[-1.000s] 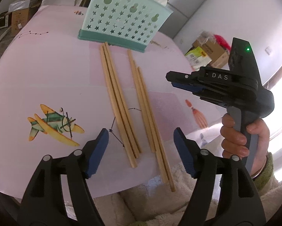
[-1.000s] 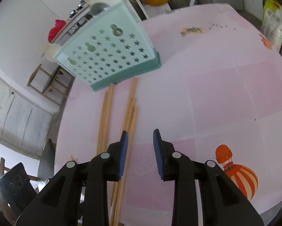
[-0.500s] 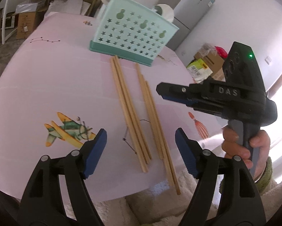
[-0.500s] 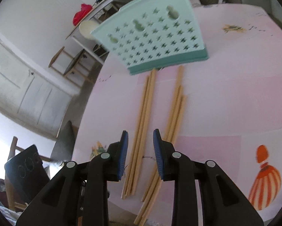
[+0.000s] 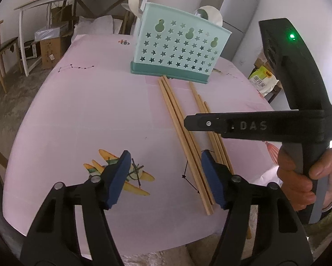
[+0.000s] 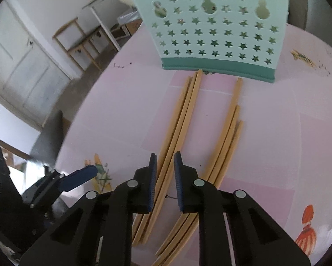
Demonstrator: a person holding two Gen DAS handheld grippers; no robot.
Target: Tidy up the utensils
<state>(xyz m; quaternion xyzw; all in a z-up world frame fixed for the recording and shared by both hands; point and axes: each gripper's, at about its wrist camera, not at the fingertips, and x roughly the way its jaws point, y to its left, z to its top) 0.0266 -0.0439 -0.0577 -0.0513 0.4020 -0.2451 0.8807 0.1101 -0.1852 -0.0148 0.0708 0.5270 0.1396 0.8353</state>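
Nearest in the right wrist view, the right gripper (image 6: pixel 165 177) had swung sideways across the table (image 5: pixel 81 115) within the last second, from the right-hand bundle of chopsticks (image 6: pixel 226 137) to directly above the left-hand bundle (image 6: pixel 179 128). Its jaws were closing and already narrow, with those sticks seen in the gap between the blue pads (image 6: pixel 153 177), but the pads did not yet appear to press on the wood, so nothing was held. That shift suggests the left-hand bundle had been chosen for the first pick, and that the grasp was about to be made rather than done. The left gripper (image 5: pixel 164 177) had hardly moved; it hovered low over the near end of the table, beside the same bundle, its jaws closing a little yet wide apart and empty, one pad over the printed aeroplane (image 5: pixel 121 177). All the chopsticks lay flat on the pink cloth in two bundles near each other, their far tips reaching toward the base of the holder. Farthest away stood the mint-green holder (image 5: pixel 179 53) with star-shaped holes, upright; its inside could not be seen from here, though pale rounded shapes (image 5: pixel 134 2) showed above its rim, perhaps spoons standing in it or something behind.
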